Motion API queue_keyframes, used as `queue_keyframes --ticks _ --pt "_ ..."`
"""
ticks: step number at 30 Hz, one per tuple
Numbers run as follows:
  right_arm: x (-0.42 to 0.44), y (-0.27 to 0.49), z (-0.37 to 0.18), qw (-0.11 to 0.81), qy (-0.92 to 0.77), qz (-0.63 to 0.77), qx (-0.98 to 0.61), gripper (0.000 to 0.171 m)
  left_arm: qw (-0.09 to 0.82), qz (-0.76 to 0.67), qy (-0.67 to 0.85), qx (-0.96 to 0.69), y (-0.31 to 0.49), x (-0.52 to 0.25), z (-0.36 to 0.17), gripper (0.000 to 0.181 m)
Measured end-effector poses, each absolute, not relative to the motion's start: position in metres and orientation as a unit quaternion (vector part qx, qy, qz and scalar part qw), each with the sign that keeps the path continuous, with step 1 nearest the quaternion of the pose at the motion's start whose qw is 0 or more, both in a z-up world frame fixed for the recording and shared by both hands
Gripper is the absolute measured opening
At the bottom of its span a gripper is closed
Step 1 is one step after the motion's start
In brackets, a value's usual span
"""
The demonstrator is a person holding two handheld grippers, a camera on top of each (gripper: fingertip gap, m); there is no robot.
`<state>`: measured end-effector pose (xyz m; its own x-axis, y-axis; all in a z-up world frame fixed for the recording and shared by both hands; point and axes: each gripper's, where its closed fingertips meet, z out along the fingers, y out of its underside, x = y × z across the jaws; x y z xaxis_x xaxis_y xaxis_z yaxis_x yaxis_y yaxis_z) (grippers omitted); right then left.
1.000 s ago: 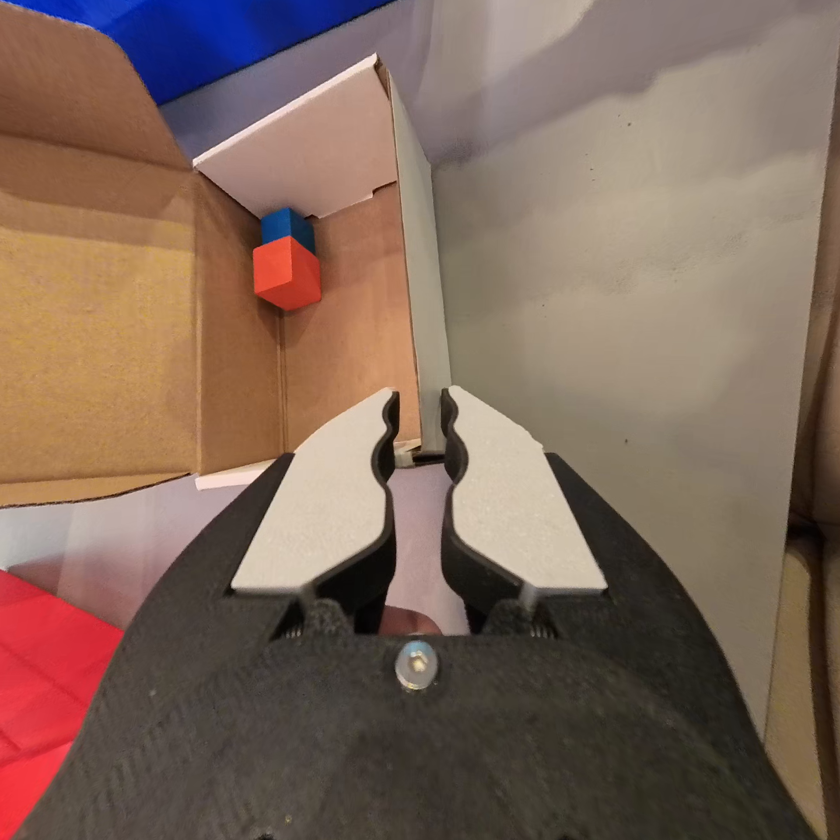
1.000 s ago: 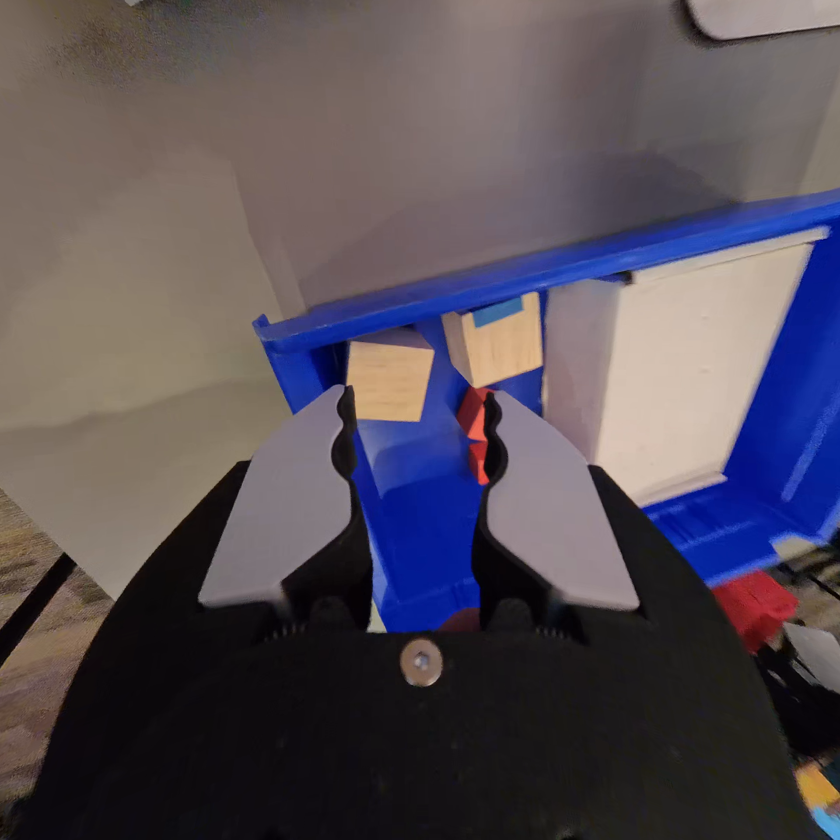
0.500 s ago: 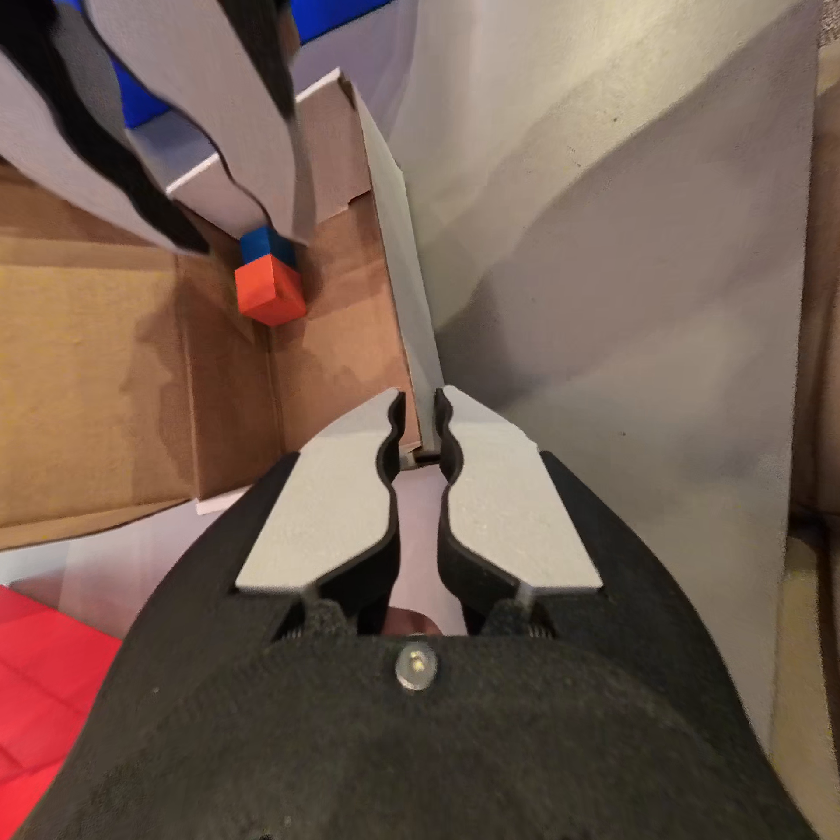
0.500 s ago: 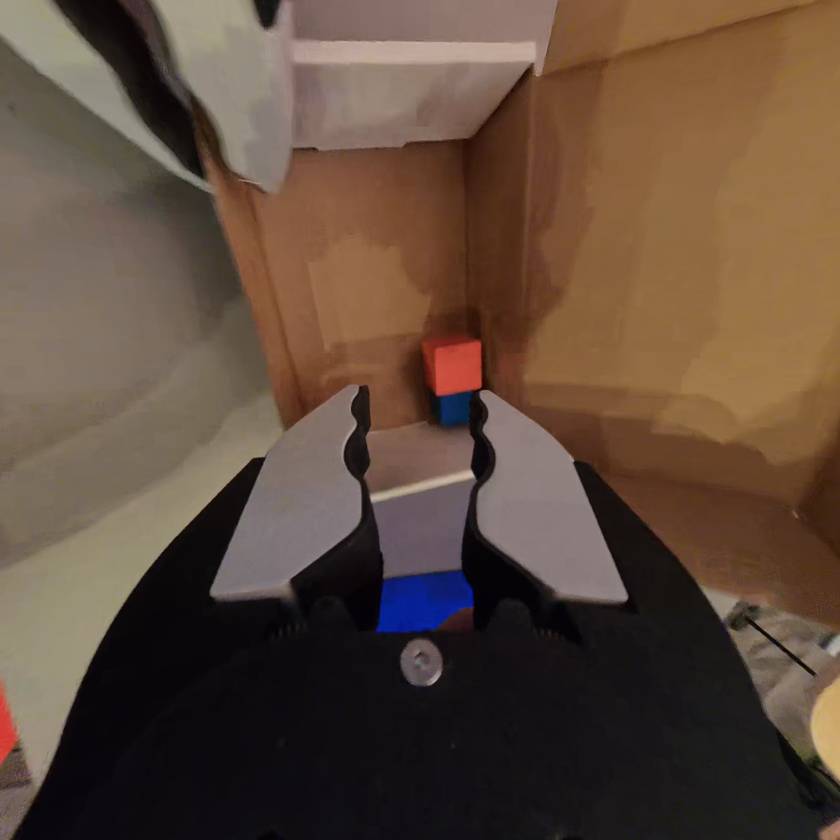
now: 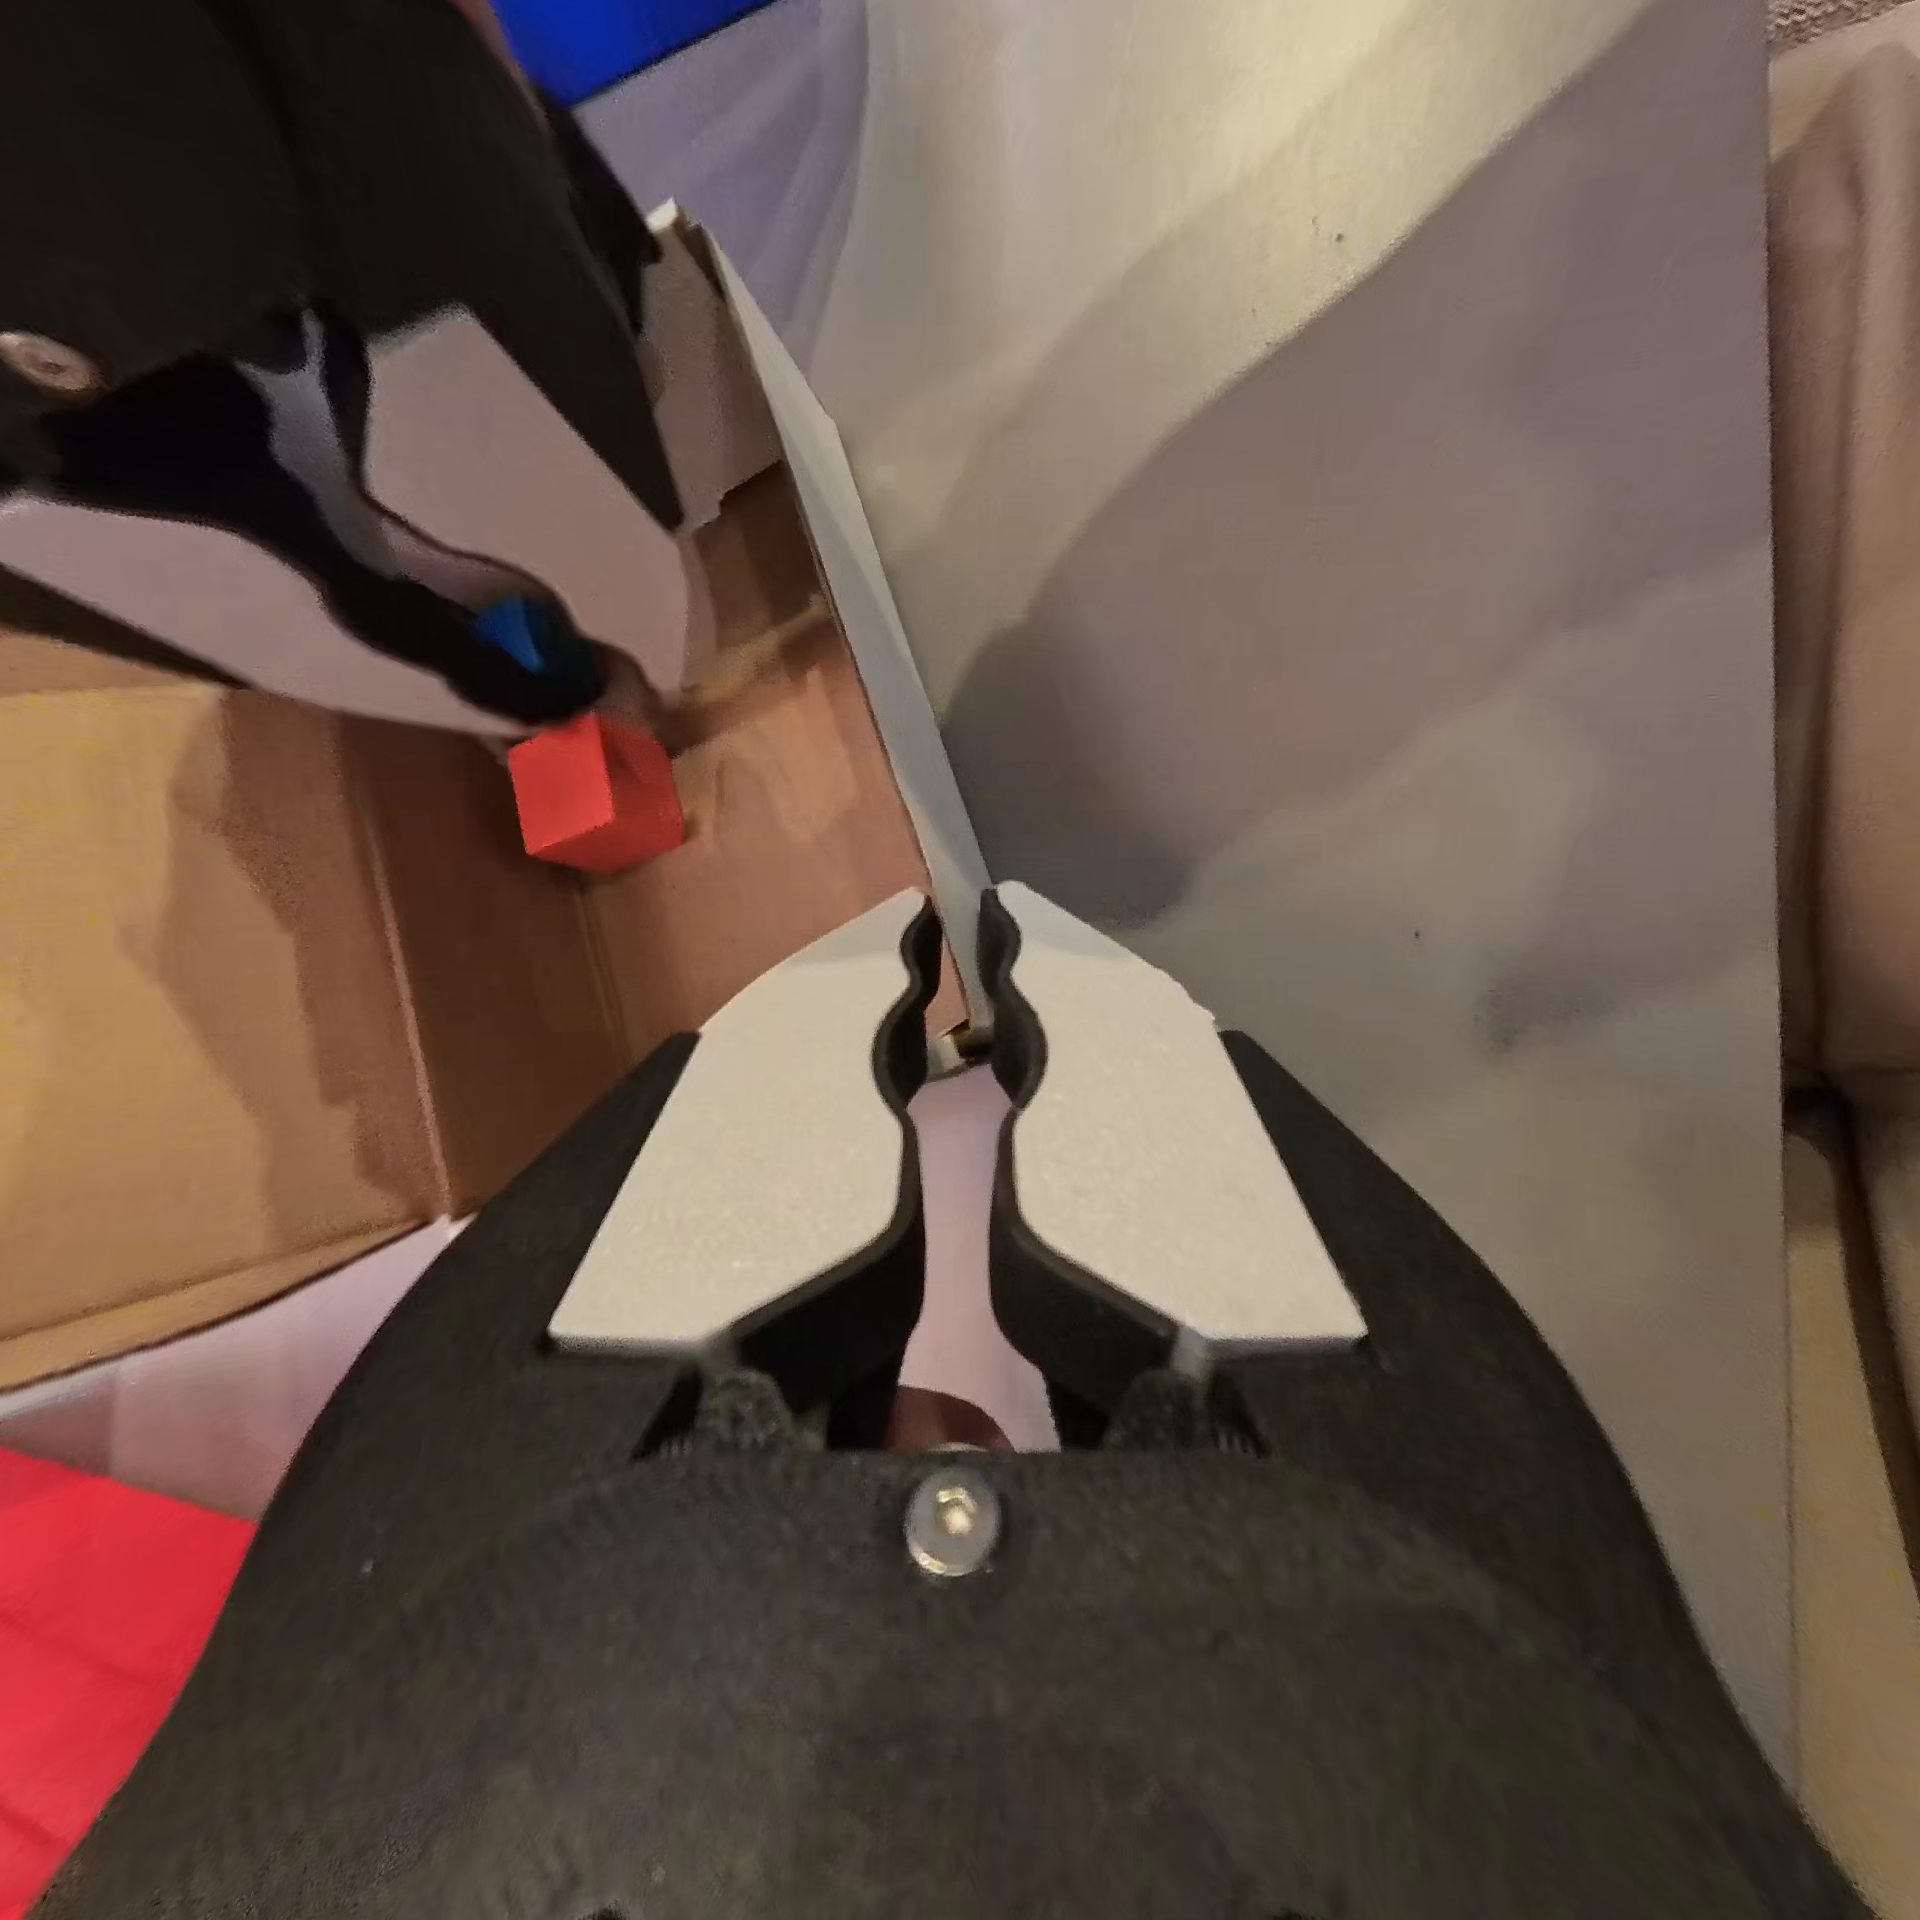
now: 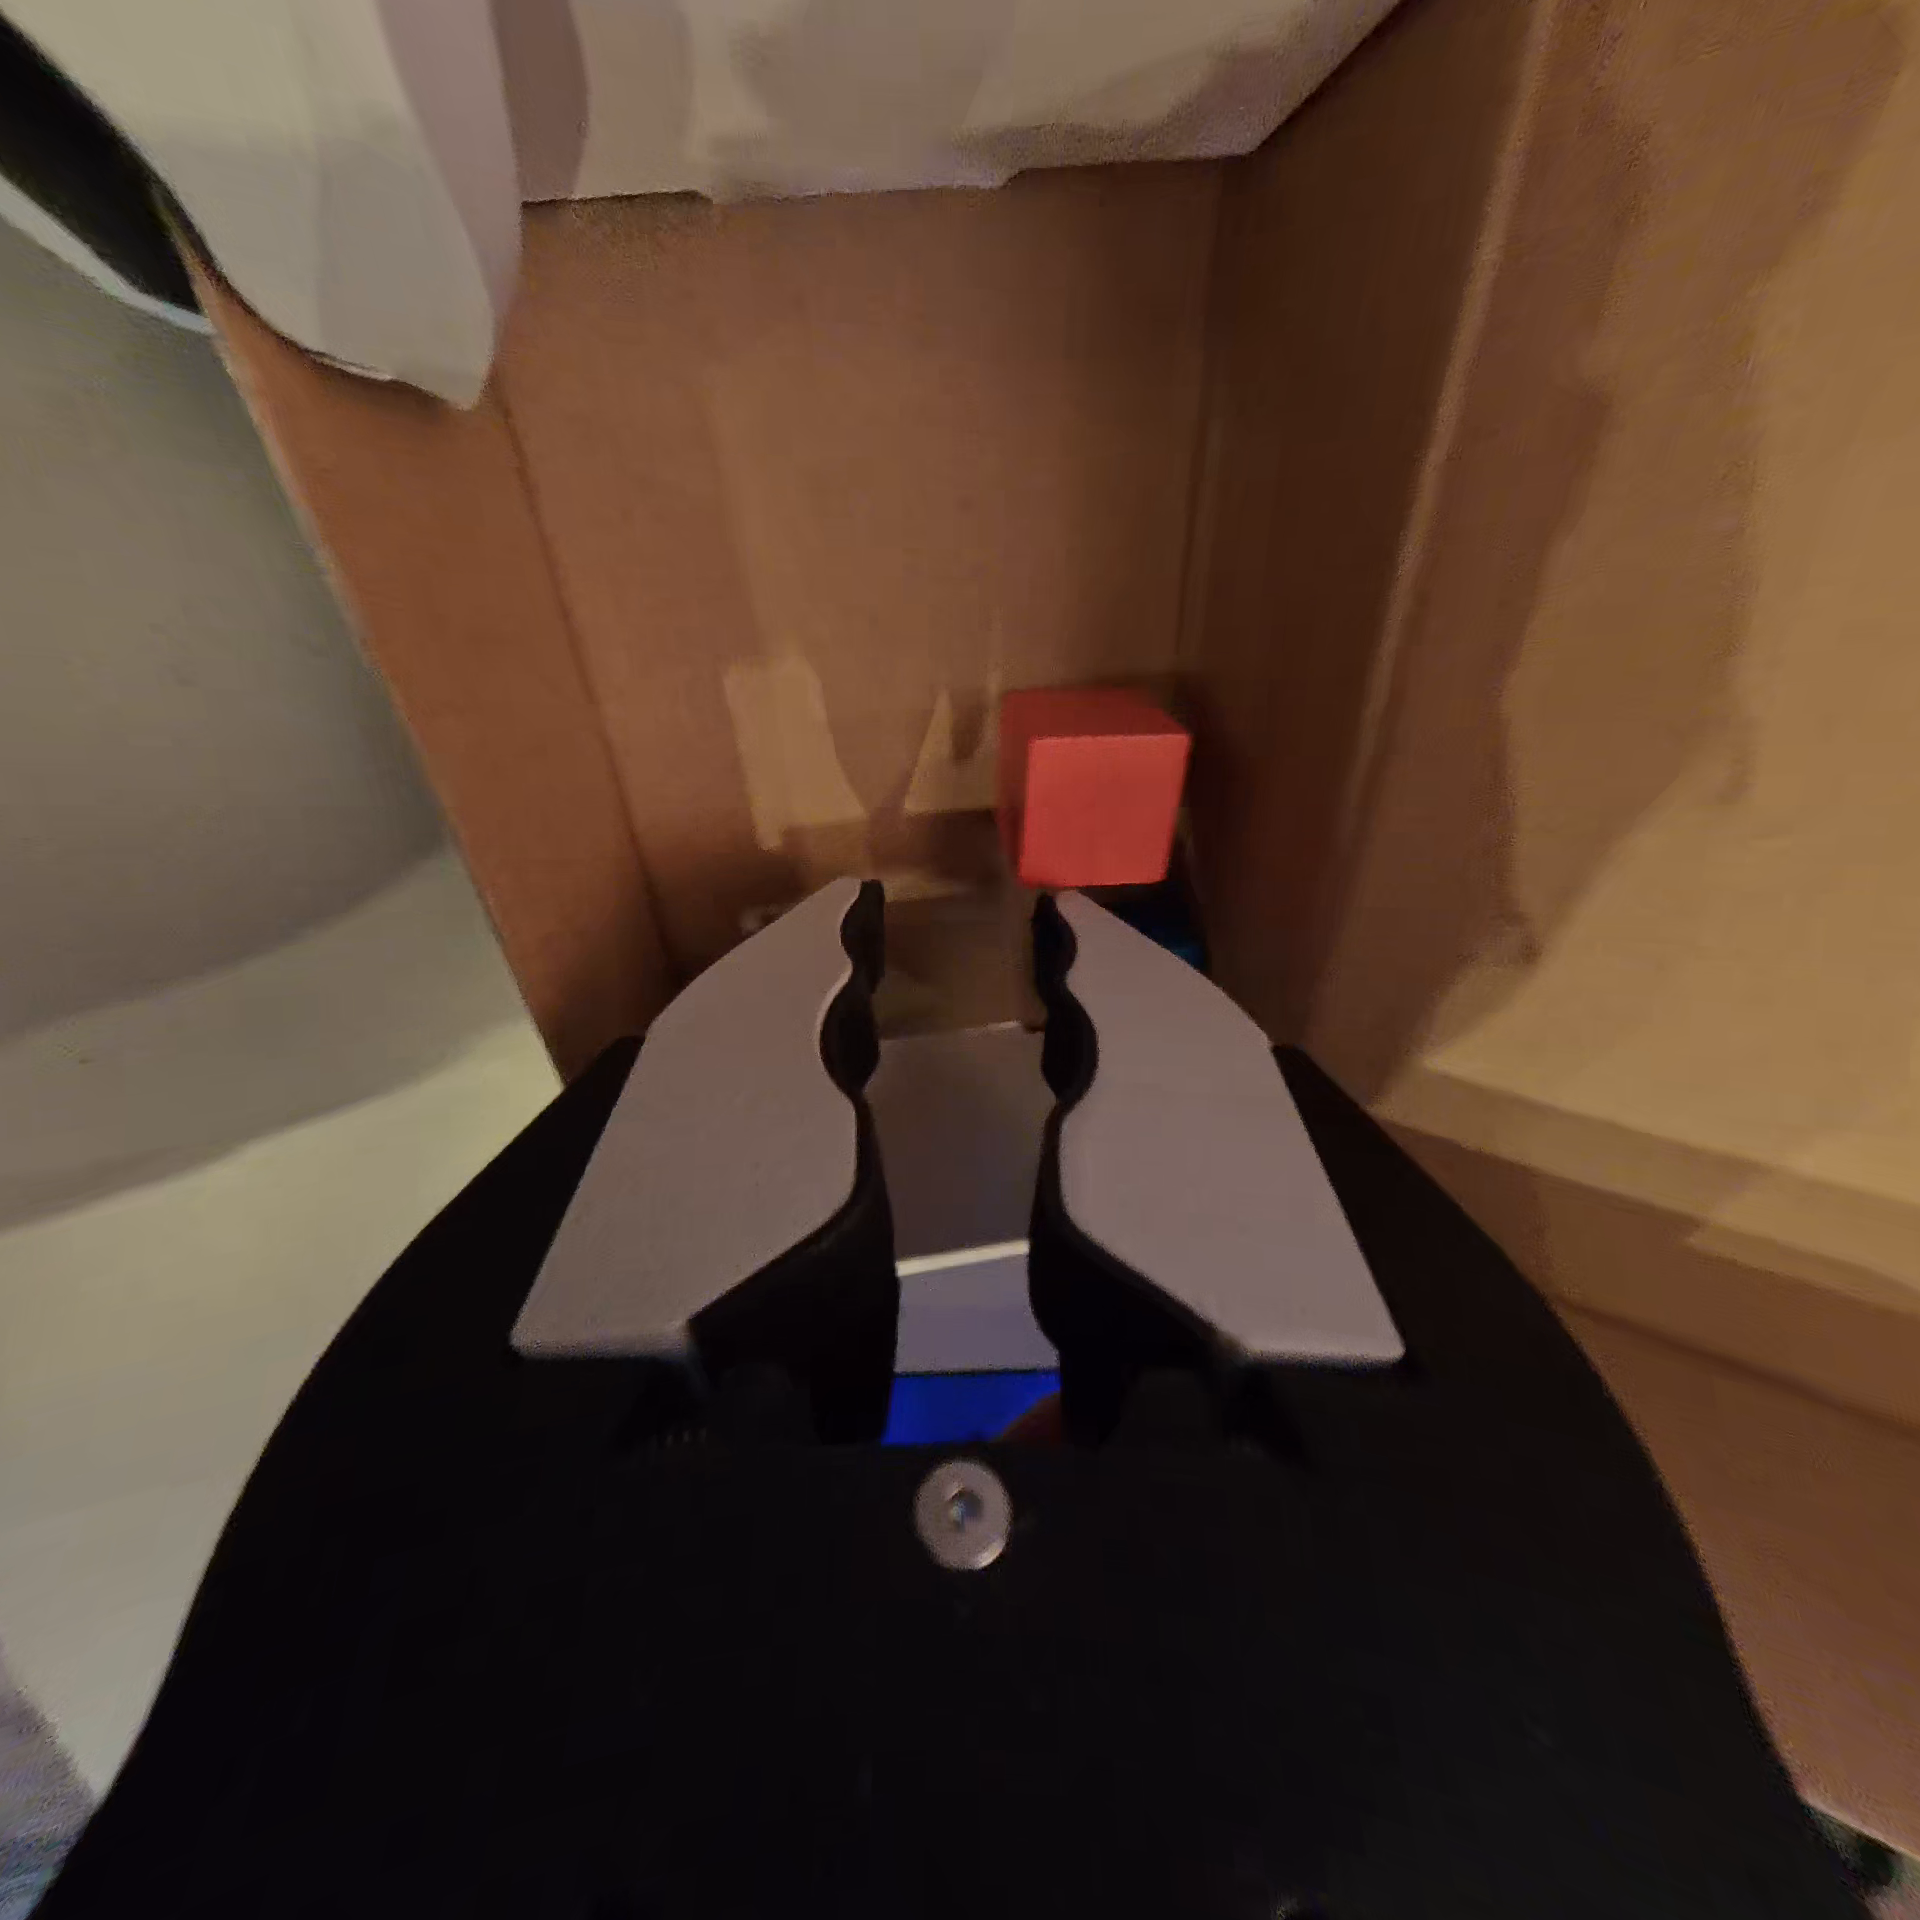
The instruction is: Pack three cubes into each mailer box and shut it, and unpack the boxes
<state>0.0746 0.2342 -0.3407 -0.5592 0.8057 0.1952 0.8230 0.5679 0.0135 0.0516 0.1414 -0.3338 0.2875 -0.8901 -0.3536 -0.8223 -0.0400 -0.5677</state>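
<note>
since half a second ago the right gripper (image 6: 956, 914) has been brought lower and deeper into the open mailer box (image 5: 208, 987), so that in the left wrist view its fingers (image 5: 208, 613) are now seen just above the two cubes, blurred by motion. its jaws are held apart with nothing between them, and in the right wrist view their tips are seen just short of the red cube (image 6: 1096, 795). the red cube (image 5: 592, 795) is seen resting on the brown cardboard floor in a corner of the box, and the blue cube (image 5: 509, 629) is seen right beside it, towards the box wall, mostly hidden by the right gripper in the left wrist view and only a sliver of it (image 6: 1169, 930) is shown under the red one in the right wrist view. the left gripper (image 5: 961, 925) is seen at the near corner of the box, its jaws closed on the thin white side wall (image 5: 883, 644), which is held upright between the tips. a grey counter (image 5: 1403, 727) is shown under and beside the box, a blue bin (image 5: 613, 42) is glimpsed past the box, and a red surface (image 5: 94, 1600) is seen at the lower left edge
</note>
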Motion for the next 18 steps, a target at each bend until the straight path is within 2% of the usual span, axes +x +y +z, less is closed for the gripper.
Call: queue_keyframes --ticks 4,7,13,18 --pt "0.054 0.233 -0.330 0.131 -0.883 -0.050 -0.447 0.035 0.350 -0.050 0.602 -0.716 0.140 0.051 -0.334 0.007" --pt "0.051 0.234 -0.341 0.121 -0.885 -0.057 -0.446 0.041 0.349 -0.050 0.602 -0.716 0.140 0.051 -0.333 0.007" --pt "0.053 0.228 -0.350 0.109 -0.886 -0.057 -0.446 0.028 0.349 -0.049 0.603 -0.715 0.139 0.049 -0.334 0.007" --pt "0.058 0.213 -0.313 0.139 -0.875 0.003 -0.465 0.027 0.352 -0.045 0.603 -0.714 0.140 0.049 -0.333 0.008"
